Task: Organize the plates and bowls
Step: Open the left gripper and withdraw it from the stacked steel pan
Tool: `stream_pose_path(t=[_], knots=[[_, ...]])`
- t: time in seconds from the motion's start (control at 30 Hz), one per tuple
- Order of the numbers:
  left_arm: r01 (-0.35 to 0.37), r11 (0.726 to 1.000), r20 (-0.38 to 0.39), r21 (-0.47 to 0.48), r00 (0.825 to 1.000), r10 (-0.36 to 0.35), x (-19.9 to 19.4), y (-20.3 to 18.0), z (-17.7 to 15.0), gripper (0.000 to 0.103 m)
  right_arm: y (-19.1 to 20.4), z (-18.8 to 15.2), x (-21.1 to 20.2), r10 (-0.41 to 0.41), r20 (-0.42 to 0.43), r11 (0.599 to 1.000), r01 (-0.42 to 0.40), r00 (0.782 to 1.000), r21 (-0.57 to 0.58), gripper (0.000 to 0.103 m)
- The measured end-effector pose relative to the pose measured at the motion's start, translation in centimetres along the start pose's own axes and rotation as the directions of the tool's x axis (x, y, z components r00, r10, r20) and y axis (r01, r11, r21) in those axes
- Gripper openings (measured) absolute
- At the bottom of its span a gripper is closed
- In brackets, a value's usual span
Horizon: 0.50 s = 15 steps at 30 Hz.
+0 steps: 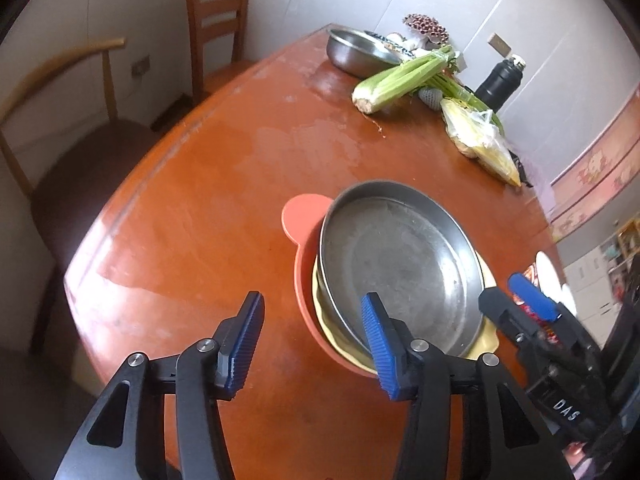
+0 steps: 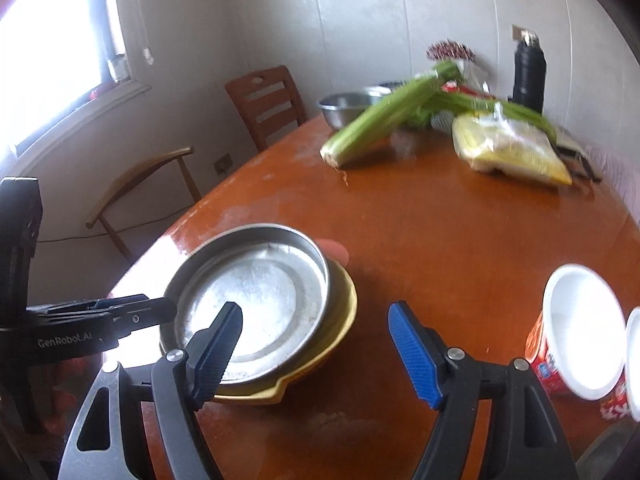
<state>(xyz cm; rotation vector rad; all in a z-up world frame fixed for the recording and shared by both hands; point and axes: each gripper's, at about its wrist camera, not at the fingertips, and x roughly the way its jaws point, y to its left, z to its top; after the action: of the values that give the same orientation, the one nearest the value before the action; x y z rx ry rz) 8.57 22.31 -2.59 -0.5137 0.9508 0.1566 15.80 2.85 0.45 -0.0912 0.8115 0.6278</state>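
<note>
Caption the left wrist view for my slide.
Open left gripper beside steel plate stacked in yellow and orange bowl.

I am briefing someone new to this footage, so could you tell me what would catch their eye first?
Most striking is the steel pan nested in a yellow dish and an orange dish near the table's front edge, between the open left gripper and the open right gripper. At the far end lies a celery bunch beside a steel bowl. Red-and-white paper cups stand at right.
</note>
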Motion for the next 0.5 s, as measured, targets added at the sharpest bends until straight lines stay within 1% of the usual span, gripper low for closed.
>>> stream_pose_path(t=[0.1, 0.27, 0.47, 0.5], knots=[[-0.009, 1.000, -0.014, -0.006, 1.000, 0.009, 0.9, -0.2, 0.0, 0.053, -0.2, -0.2, 0.3, 0.001, -0.009, 1.000, -0.001, 1.000, 0.009, 0.075], [0.002, 1.000, -0.038, -0.009, 0.999, -0.002, 1.9, -0.6, 0.0, 0.053, -0.2, -0.4, 0.8, 0.014, -0.028, 1.000, -0.014, 1.000, 0.014, 0.075], [0.030, 1.000, -0.054, 0.000, 0.998, -0.030, 2.6, -1.7, -0.2, 0.053, 0.1, -0.6, 1.3, 0.015, -0.051, 1.000, -0.015, 0.999, 0.007, 0.075], [0.027, 1.000, -0.057, 0.006, 0.998, -0.027, 2.7, -2.0, -0.3, 0.055, 0.1, -0.7, 1.4, 0.017, -0.054, 1.000, -0.016, 0.998, 0.006, 0.075]])
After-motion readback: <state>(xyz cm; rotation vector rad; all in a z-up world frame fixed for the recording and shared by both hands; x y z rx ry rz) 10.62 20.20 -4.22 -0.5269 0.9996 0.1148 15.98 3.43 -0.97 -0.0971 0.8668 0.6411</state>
